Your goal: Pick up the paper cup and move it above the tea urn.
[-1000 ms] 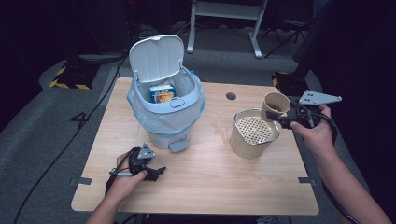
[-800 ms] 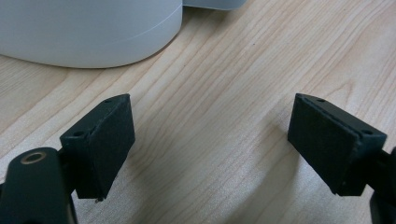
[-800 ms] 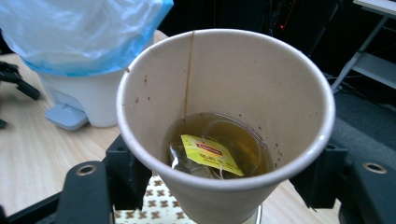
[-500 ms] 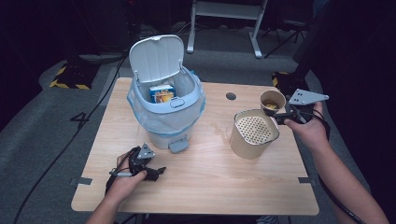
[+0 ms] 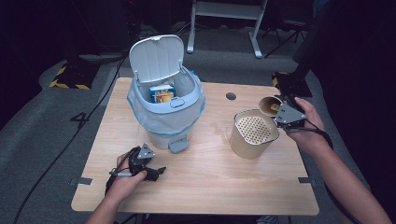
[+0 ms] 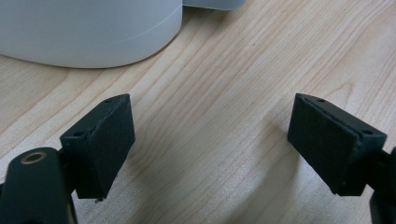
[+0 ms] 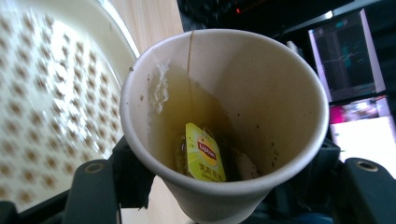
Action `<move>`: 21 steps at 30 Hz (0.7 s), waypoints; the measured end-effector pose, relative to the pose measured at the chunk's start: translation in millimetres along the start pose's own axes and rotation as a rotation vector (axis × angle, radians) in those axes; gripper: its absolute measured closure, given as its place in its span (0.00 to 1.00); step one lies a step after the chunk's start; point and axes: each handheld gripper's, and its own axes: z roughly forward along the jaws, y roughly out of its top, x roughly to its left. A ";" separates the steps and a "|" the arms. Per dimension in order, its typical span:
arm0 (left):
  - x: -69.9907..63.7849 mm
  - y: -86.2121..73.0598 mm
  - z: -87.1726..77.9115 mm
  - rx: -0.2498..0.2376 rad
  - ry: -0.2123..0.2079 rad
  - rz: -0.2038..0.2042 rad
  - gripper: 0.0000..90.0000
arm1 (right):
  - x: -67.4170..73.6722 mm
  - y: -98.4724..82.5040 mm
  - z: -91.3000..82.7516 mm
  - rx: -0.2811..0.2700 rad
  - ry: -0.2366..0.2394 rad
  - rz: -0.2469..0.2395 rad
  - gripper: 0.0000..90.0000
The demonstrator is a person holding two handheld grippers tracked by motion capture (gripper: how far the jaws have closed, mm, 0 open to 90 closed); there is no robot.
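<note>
Paper cup (image 7: 224,126), tilted and clamped between the jaws of the right gripper (image 5: 286,115), hangs at the far right of the wooden table (image 5: 210,186), its mouth leaning toward the perforated beige container (image 5: 254,133) just beside it on the left. Those jaws have just been closing, with the cup between them, and their pads press its sides. Inside the cup, pale tea pools against the lower wall around a tea bag with a yellow tag (image 7: 204,156). The container stands upright near the table's right edge, its holed insert facing up.

Farther left, a white pedal bin (image 5: 166,109) with a blue liner stands at the table's far middle, its lid raised, a blue and yellow carton (image 5: 162,93) lying inside. At the near left, the left gripper (image 5: 148,167) rests low over the tabletop in the person's hand, its jaws spread wide with only bare wood between them, the bin's base just beyond.
</note>
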 end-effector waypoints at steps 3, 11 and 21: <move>0.0 0.0 0.0 0.000 0.001 0.000 0.17 | 7.9 5.7 0.3 0.094 -0.067 -0.206 0.39; -0.1 0.0 0.0 0.000 0.000 0.000 0.17 | 24.6 14.5 0.4 0.239 -0.207 -0.590 0.40; -0.1 0.0 -0.1 0.001 0.000 0.002 0.17 | 43.5 26.5 -2.1 0.394 -0.392 -1.045 0.45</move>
